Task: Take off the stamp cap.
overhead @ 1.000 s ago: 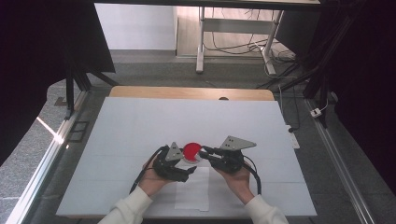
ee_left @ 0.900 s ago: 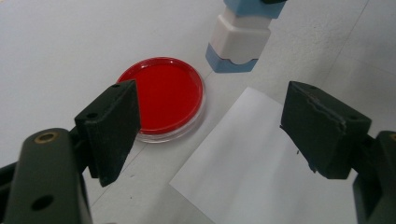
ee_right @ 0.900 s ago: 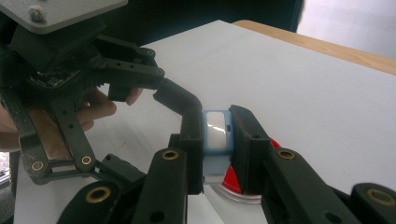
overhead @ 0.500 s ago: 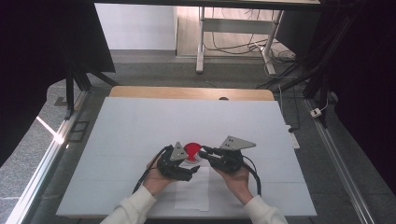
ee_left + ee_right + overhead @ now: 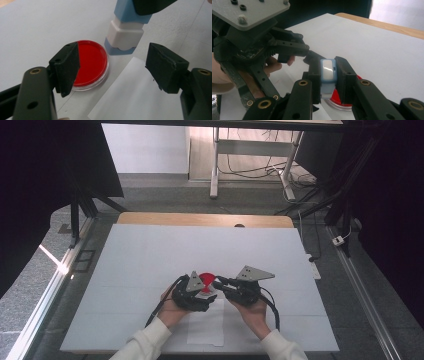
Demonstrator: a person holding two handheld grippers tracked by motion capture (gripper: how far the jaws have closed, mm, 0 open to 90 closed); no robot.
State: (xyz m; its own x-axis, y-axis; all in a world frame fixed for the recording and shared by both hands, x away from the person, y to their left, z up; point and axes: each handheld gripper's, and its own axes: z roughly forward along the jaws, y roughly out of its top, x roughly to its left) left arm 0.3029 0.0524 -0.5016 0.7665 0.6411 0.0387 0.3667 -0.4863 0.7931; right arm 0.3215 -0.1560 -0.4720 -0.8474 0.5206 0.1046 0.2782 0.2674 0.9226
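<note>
Clearly the right claw (image 5: 329, 75) clamps a blue-and-white stamp (image 5: 328, 72) upright. Beside the red dish (image 5: 91, 63), the left claw (image 5: 112, 67) gapes empty, its jaws just closing.

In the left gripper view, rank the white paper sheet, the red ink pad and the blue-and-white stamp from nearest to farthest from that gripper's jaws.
1. White paper sheet: directly beneath the open jaws.
2. Red ink pad: beside the left jaw, partly behind it.
3. Blue-and-white stamp: ahead, top centre, held from above.
</note>
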